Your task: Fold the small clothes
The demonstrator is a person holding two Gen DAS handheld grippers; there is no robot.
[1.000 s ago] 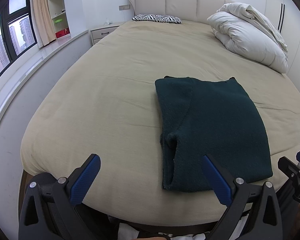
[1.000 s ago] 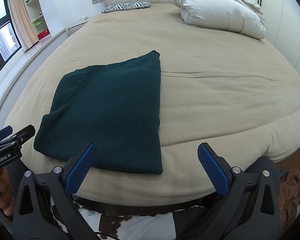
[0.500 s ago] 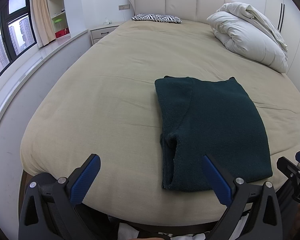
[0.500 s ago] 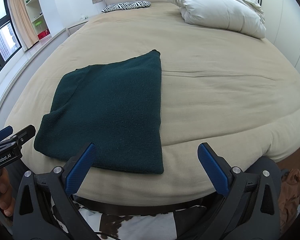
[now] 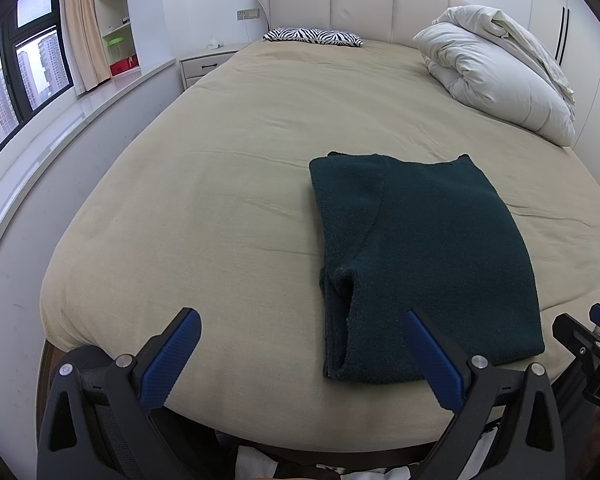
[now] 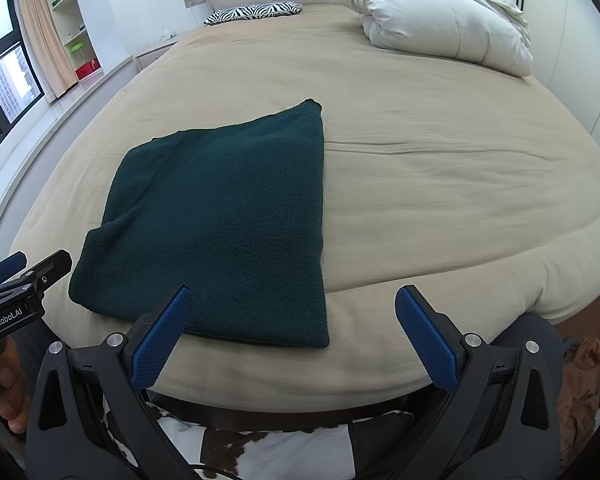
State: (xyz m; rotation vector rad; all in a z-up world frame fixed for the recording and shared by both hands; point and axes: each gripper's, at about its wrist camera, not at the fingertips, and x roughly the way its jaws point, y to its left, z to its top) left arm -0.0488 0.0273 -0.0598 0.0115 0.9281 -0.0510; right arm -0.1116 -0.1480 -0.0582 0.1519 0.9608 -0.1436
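Hardly shifted since a second ago: same hover of both tools short of the bed's near edge, same lie of the cloth. Broad beige bed [image 5: 220,184] filling both views, padded headboard [image 5: 340,4] at the far end, near edge rounded off and hiding whatever sits below. Heaped white duvet [image 5: 496,76] at the far right corner, partly cut by the lens rim in the right wrist view. Folded dark green garment [image 5: 424,264] flat on the bed near its front edge, right of centre from the left wrist camera, left of centre [image 6: 220,216] from the right; open layered fold along its left side, kind of garment hard to make out. Zebra-print pillow [image 5: 312,35] against the headboard. Nightstand [image 5: 208,65] and shelves by the window, contents too small to read. Left tool [image 5: 300,356] level and aimed along the bed, blue pads spread wide with nothing between them, right pad overlapping the garment's near corner in the picture, contact not clear. Right tool [image 6: 292,336] likewise gaping and empty, left pad before the garment's near hem. Fingers of a hand [image 6: 8,392] wrapped round the left tool's grip at the frame's lower left, mostly cut off.
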